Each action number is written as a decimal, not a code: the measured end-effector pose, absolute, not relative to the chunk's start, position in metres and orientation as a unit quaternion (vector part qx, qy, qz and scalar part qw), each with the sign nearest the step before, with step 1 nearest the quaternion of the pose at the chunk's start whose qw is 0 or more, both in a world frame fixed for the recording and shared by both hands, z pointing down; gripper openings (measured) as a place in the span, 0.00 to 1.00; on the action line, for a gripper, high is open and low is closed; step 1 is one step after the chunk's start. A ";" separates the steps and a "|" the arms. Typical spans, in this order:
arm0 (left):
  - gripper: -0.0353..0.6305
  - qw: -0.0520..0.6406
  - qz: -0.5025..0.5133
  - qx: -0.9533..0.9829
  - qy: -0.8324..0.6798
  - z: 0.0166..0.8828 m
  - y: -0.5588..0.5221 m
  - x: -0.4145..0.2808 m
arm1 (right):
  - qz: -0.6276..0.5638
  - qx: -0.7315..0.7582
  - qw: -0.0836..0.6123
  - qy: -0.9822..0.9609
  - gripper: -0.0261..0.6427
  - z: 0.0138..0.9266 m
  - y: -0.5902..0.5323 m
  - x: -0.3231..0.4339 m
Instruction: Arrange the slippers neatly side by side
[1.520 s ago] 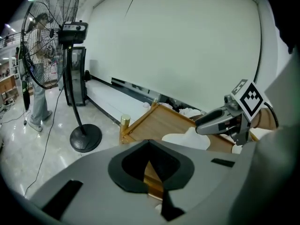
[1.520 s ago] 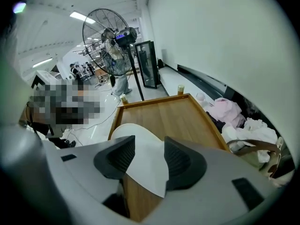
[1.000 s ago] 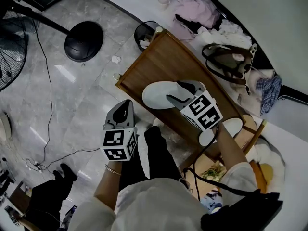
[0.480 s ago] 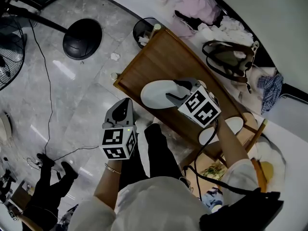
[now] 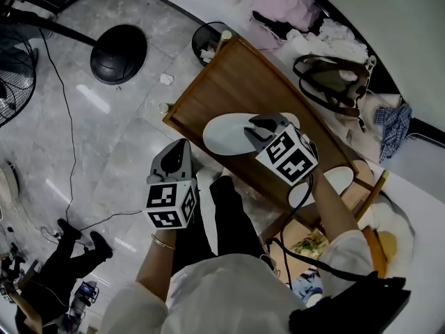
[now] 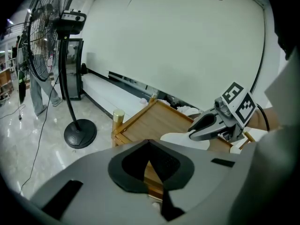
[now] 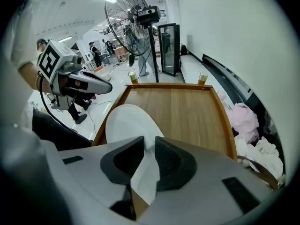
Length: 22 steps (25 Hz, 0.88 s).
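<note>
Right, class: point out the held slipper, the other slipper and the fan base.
held slipper (image 7: 126, 125): right gripper view, rounded end beyond the jaws.
other slipper (image 5: 339, 181): head view, its upper white end.
fan base (image 5: 118, 54): head view, disc centre.

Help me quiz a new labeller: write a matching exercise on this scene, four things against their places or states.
Things
1. right tongs
2. left tongs
3. black round fan base
4. dark wire wastebasket

Places or states
a. on the floor, a pole rising from it
b. clamped on a flat white slipper
c. beside the brown wooden table, at its far corner
d. shut, empty, held off the table's side

Pairs: 1-b, 2-d, 3-a, 4-c.
The right tongs have just been closing, with the slipper between them.
</note>
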<state>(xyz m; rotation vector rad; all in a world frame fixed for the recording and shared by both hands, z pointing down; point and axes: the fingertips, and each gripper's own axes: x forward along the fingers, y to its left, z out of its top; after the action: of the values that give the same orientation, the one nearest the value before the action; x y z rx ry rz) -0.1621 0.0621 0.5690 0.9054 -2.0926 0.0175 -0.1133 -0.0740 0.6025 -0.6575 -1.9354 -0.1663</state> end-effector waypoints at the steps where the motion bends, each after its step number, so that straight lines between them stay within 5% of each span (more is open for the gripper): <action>1: 0.06 0.418 0.007 0.361 -0.834 0.569 0.062 -0.162 | -0.071 -0.273 0.519 -0.807 0.17 0.603 -0.074 -0.113; 22: 0.06 0.403 0.020 0.385 -0.830 0.556 0.056 -0.161 | -0.028 -0.193 0.513 -0.836 0.12 0.576 -0.091 -0.108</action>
<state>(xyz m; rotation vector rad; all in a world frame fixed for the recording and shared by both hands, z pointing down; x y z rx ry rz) -0.1609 0.0556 0.5562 0.9729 -2.0971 0.0500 -0.1083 -0.0913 0.5765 -0.4634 -2.0116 -0.0666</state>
